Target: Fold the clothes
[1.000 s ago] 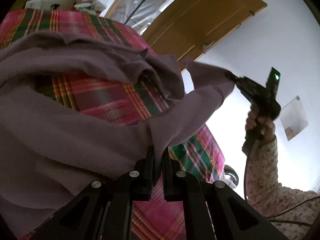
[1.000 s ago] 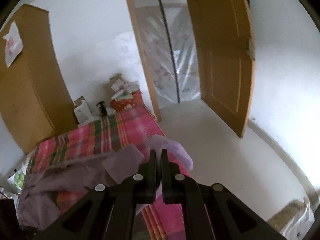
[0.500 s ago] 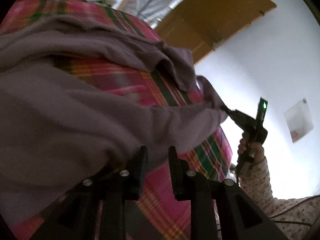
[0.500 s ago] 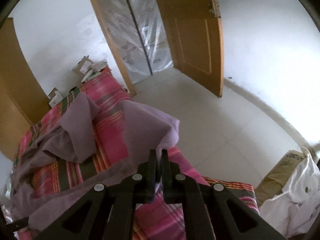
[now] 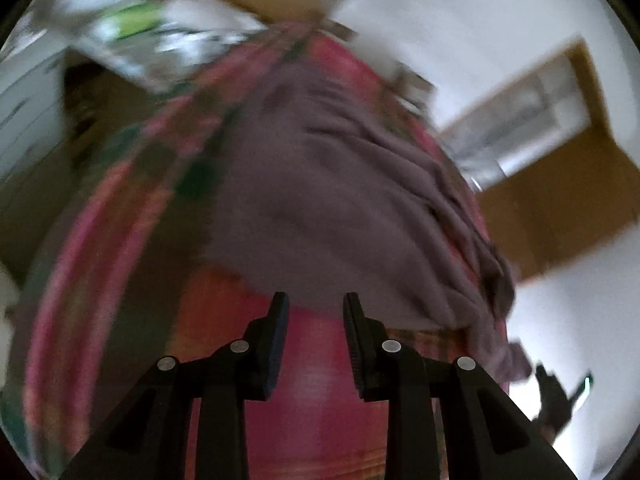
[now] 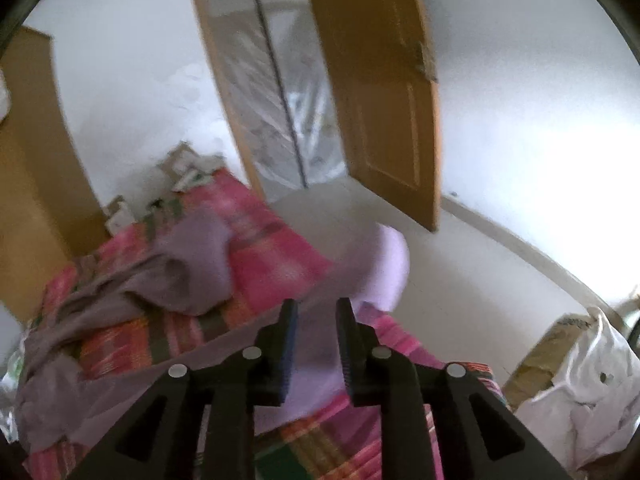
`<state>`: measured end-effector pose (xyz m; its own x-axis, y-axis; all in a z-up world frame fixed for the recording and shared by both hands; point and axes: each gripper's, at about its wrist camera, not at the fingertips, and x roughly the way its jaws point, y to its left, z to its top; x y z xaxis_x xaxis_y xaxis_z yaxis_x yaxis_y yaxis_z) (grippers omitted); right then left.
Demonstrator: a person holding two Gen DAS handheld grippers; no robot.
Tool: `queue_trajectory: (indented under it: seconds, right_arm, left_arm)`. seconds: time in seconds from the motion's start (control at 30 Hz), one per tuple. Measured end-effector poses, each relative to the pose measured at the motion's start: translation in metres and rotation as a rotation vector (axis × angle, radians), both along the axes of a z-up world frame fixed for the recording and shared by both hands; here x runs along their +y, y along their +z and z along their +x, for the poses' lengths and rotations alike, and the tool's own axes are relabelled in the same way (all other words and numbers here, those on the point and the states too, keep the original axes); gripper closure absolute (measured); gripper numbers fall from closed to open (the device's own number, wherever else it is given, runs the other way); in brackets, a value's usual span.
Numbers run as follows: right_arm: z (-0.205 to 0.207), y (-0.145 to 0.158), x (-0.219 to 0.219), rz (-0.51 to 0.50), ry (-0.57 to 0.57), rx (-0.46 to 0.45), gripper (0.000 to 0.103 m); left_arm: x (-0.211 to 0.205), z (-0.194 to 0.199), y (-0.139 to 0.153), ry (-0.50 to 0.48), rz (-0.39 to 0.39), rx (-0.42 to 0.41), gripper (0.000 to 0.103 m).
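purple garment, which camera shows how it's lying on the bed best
The right wrist view: the purple garment shows sprawled across the plaid bedspread. The left wrist view sees it blurred and close.

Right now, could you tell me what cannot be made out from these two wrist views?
- Left wrist view: the purple garment and plaid bedcover are motion-blurred, so fold lines are unclear.
- Left wrist view: the right tool is small and blurred near the edge.
- Right wrist view: the garment's near part is hidden behind the tool's fingers.
- What sort of garment it is stays unclear.
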<state>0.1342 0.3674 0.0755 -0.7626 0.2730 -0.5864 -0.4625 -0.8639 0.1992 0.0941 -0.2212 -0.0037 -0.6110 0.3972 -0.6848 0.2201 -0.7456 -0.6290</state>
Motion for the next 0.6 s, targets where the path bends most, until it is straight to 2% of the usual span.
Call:
queue_trajectory:
  seconds: [0.1,0.2,0.27,0.43,0.5,0.6]
  right_arm:
    - [0.011,0.007,-0.027,0.035,0.049,0.042,0.074]
    - [0.021,0.008,-0.049,0.048,0.084,0.079,0.069]
    - [0.024,0.005,-0.062,0.04,0.113,0.084,0.068]
    - [0.026,-0.008,-0.092,0.032,0.186,0.067,0.067]
    - [0.023,-0.012,-0.102,0.006,0.222,0.063,0.065]
    - [0.011,-0.018,-0.119,-0.006,0.281,0.047,0.065]
  left_arm:
    - [-0.017,0.014,-0.01,0.059,0.055,-0.004,0.074]
    - [-0.018,0.014,-0.015,0.073,0.108,-0.004,0.074]
    - [-0.019,0.01,-0.016,0.1,0.129,0.013,0.074]
    - [-0.022,0.001,-0.023,0.216,0.112,0.014,0.074]
    - [-0.025,0.0,-0.025,0.236,0.132,0.028,0.073]
    - [-0.025,-0.007,-0.023,0.242,0.11,0.023,0.072]
